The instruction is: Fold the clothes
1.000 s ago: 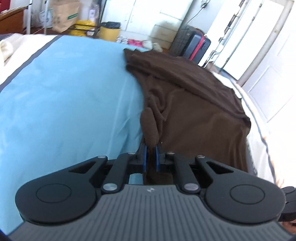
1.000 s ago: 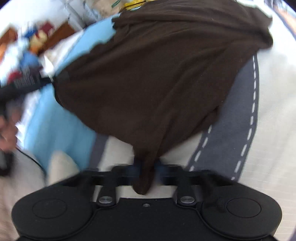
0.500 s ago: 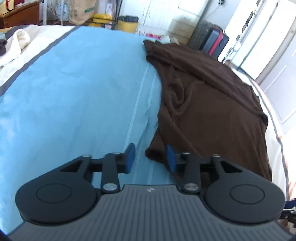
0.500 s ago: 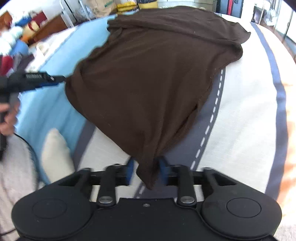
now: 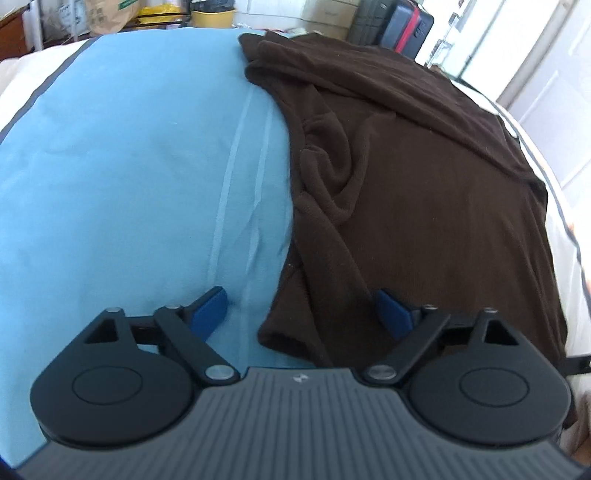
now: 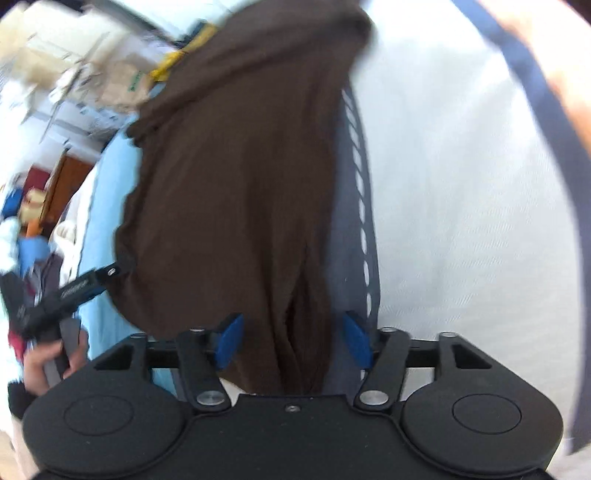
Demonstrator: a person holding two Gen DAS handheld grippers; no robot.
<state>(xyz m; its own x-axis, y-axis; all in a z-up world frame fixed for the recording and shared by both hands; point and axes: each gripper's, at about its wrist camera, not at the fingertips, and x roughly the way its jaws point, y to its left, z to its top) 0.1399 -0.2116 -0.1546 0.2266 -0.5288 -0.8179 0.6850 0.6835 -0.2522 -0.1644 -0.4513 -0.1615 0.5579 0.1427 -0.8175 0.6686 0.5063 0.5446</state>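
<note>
A brown garment lies spread on a bed, its left edge over a light blue sheet and the rest reaching right toward the white cover. Its left side is bunched into folds, and a sleeve end rests near the camera.

The left gripper has its jaws spread wide and holds nothing. The sleeve end lies on the sheet between its blue pads, touching neither one clearly.

The right gripper is also spread wide. The near end of the garment passes between its fingers, creased lengthwise; whether the cloth touches either pad cannot be told, as that view is blurred. To its right runs a grey stripe with white dashes.

In the right wrist view, at far left, a hand holds the other gripper at the garment's left edge.

Beyond the bed stand a yellow bin, a paper bag and a suitcase.
</note>
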